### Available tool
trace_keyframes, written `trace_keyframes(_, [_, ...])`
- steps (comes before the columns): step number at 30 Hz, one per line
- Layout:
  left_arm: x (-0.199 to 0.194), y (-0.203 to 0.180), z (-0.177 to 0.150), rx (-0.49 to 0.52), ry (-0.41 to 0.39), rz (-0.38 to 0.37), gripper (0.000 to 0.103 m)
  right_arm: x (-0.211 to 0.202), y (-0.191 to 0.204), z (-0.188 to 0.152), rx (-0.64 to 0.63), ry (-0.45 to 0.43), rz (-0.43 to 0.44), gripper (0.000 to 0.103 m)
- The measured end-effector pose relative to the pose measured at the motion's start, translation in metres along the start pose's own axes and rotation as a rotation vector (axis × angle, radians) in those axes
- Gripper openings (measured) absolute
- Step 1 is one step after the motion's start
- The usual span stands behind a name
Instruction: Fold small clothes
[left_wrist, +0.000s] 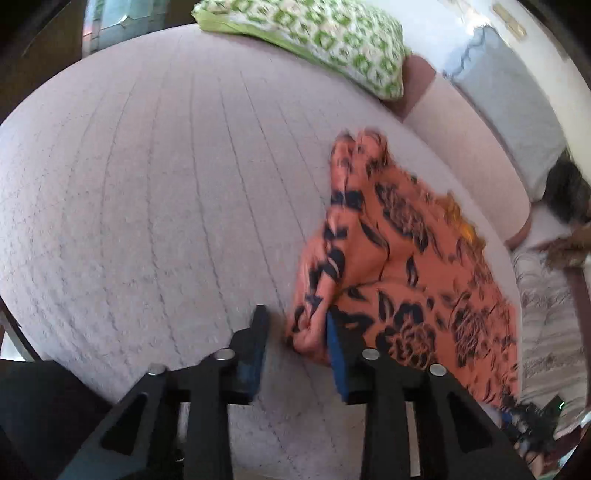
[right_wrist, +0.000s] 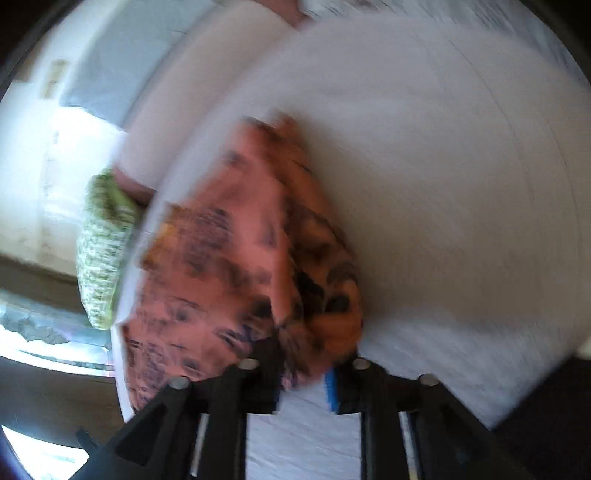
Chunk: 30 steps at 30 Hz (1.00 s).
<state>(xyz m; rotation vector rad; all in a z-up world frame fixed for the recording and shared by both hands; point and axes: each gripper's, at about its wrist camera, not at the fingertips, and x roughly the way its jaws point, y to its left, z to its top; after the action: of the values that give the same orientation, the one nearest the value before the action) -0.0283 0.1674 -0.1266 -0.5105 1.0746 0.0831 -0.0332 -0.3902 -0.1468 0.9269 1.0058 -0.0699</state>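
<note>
Surface: quilted bed (left_wrist: 147, 203), pale.
Garment: orange floral cloth (left_wrist: 406, 266), long axis toward the headboard edge.
Left gripper (left_wrist: 295, 328): fingers apart, cloth corner between.
Right gripper (right_wrist: 314, 363): fingers apart, cloth bunched between; blurred.

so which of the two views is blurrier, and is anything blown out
Right wrist view is far blurrier: the orange cloth and bed cover smear with motion, and the window area at left is blown out white. Left wrist view is mostly sharp, the cloth only softly blurred, the green pillow clear; fisheye bends both.
</note>
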Motion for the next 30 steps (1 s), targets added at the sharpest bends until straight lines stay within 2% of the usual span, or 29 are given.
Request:
trace_keyframes(1, [-0.011, -0.004, 0.006, 0.011, -0.049, 0.029, 0.056, -0.008, 0.005, 0.003, -0.033, -0.026, -0.041, 0.033])
trace_keyframes(3, [-0.03, -0.016, 0.015, 0.058, -0.142, 0.03, 0.062, -0.033, 0.019, 0.011, -0.123, -0.13, -0.105, 0.057])
trace_keyframes(5, [-0.042, -0.035, 0.021, 0.123, -0.192, 0.013, 0.066, -0.045, 0.039, 0.026, -0.187, -0.185, -0.101, 0.058])
trace_keyframes(8, [-0.034, -0.073, 0.028, 0.229, -0.18, -0.044, 0.066, -0.038, 0.076, 0.052, -0.337, -0.188, -0.075, 0.058])
trace_keyframes(9, [-0.028, -0.082, 0.03, 0.251, -0.172, -0.061, 0.066, -0.022, 0.093, 0.068, -0.414, -0.167, -0.089, 0.058])
trace_keyframes(11, [-0.017, -0.104, 0.025, 0.313, -0.16, -0.094, 0.066, 0.009, 0.105, 0.087, -0.491, -0.144, -0.128, 0.058])
trace_keyframes(12, [-0.008, -0.115, 0.024, 0.346, -0.15, -0.093, 0.066, 0.029, 0.108, 0.097, -0.524, -0.091, -0.156, 0.058])
trace_keyframes(14, [0.005, -0.128, 0.019, 0.381, -0.136, -0.085, 0.066, 0.059, 0.107, 0.115, -0.518, -0.036, -0.207, 0.057])
trace_keyframes(16, [0.028, -0.137, 0.016, 0.407, -0.097, -0.059, 0.066, 0.09, 0.11, 0.122, -0.571, 0.044, -0.227, 0.038])
trace_keyframes(17, [0.034, -0.136, 0.014, 0.417, -0.082, -0.052, 0.066, 0.096, 0.11, 0.123, -0.577, 0.064, -0.247, 0.018])
trace_keyframes(18, [0.042, -0.137, 0.012, 0.425, -0.061, -0.036, 0.066, 0.096, 0.112, 0.122, -0.598, 0.063, -0.254, 0.009])
trace_keyframes(20, [0.052, -0.133, 0.012, 0.429, -0.041, -0.025, 0.066, 0.081, 0.124, 0.122, -0.642, -0.017, -0.265, 0.002])
trace_keyframes(22, [0.054, -0.13, 0.011, 0.43, -0.051, -0.027, 0.066, 0.054, 0.125, 0.129, -0.608, -0.128, -0.26, 0.002])
trace_keyframes(23, [0.055, -0.129, 0.01, 0.437, -0.054, -0.026, 0.066, 0.055, 0.119, 0.132, -0.584, -0.131, -0.272, 0.003])
trace_keyframes(24, [0.056, -0.13, 0.009, 0.444, -0.057, -0.019, 0.066, 0.068, 0.106, 0.136, -0.552, -0.093, -0.302, 0.005])
trace_keyframes(26, [0.055, -0.132, 0.01, 0.444, -0.052, -0.014, 0.066, 0.087, 0.087, 0.137, -0.528, -0.044, -0.292, 0.008])
trace_keyframes(28, [0.048, -0.134, 0.012, 0.445, -0.047, -0.042, 0.066, 0.078, 0.077, 0.134, -0.474, -0.085, -0.235, 0.013])
trace_keyframes(30, [0.04, -0.135, 0.013, 0.471, -0.085, -0.048, 0.066, 0.06, 0.08, 0.13, -0.458, -0.126, -0.202, 0.034])
